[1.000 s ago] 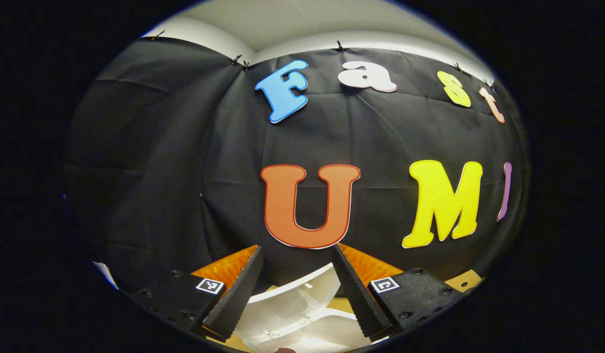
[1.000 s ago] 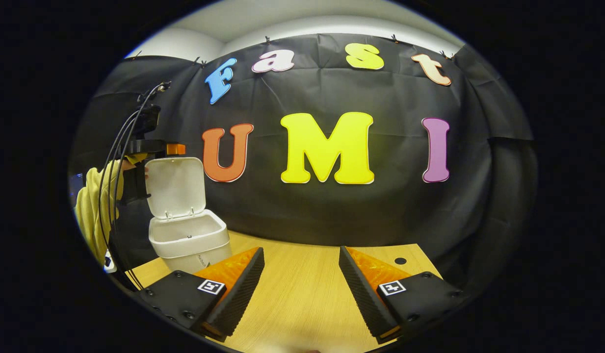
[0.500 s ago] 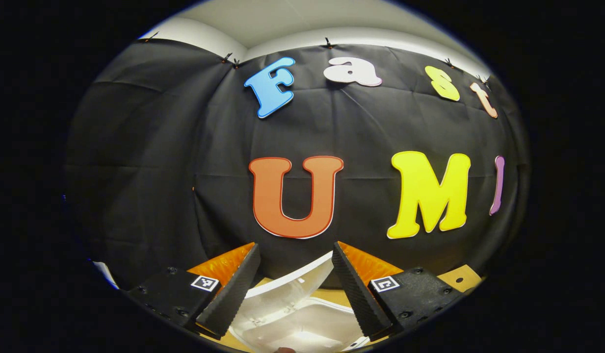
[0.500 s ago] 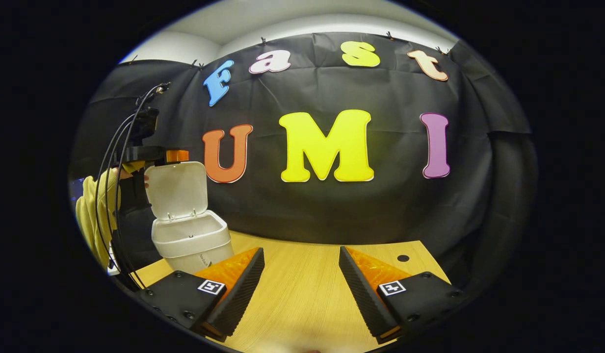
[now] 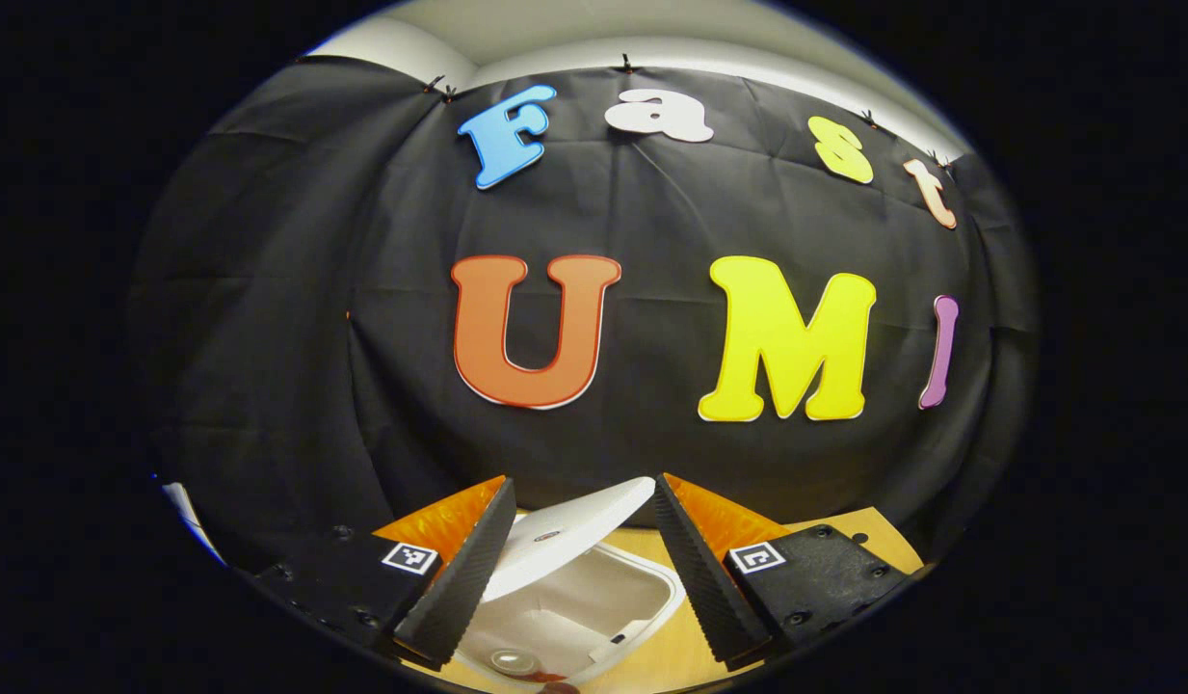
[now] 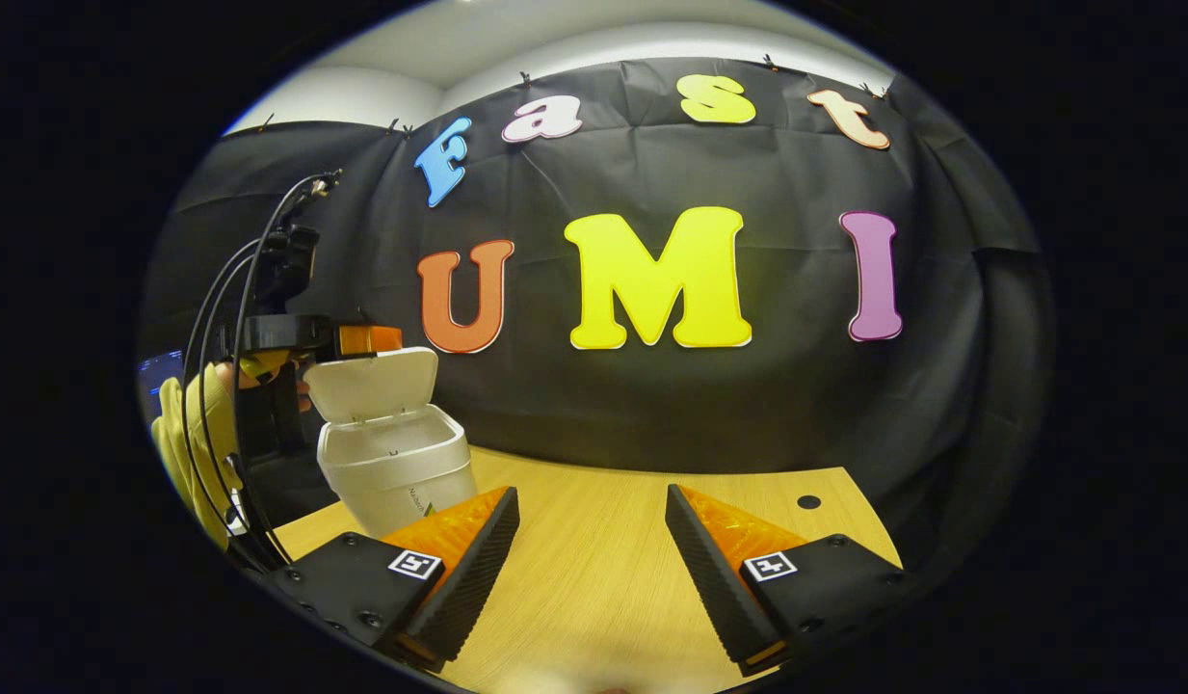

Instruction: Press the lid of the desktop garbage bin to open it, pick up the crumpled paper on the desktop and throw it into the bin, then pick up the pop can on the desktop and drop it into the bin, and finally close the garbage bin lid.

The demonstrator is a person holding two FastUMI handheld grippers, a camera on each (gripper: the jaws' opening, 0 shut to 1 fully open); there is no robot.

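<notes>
**Lid half lowered, both my tongs spread wide**

In the left gripper view, my left gripper (image 5: 579, 564) hangs over the white plastic desktop garbage bin (image 5: 642, 602), its two fingers apart with nothing between them. The bin's white hinged lid (image 5: 579, 530) sits at twelve o'clock from the bin's open mouth, tilted down at a slant, partly raised and not flat on the rim. Down inside the bin, at about six o'clock, I can make out the round top of a pop can (image 5: 509, 661); I cannot tell whether crumpled paper lies beside it.

In the right gripper view, my right gripper (image 6: 594, 569) is released too, fingers wide apart above the pale wooden table (image 6: 594, 540), pressing on nothing. From there the bin (image 6: 401, 477) stands at about ten o'clock, near the table's far left edge. The left gripper (image 6: 367, 339) shows there just above the lid (image 6: 372, 384), at or just over its raised top edge; I cannot tell whether they touch. A yellow sleeve (image 6: 194, 434) reaches in behind it at nine o'clock.
</notes>
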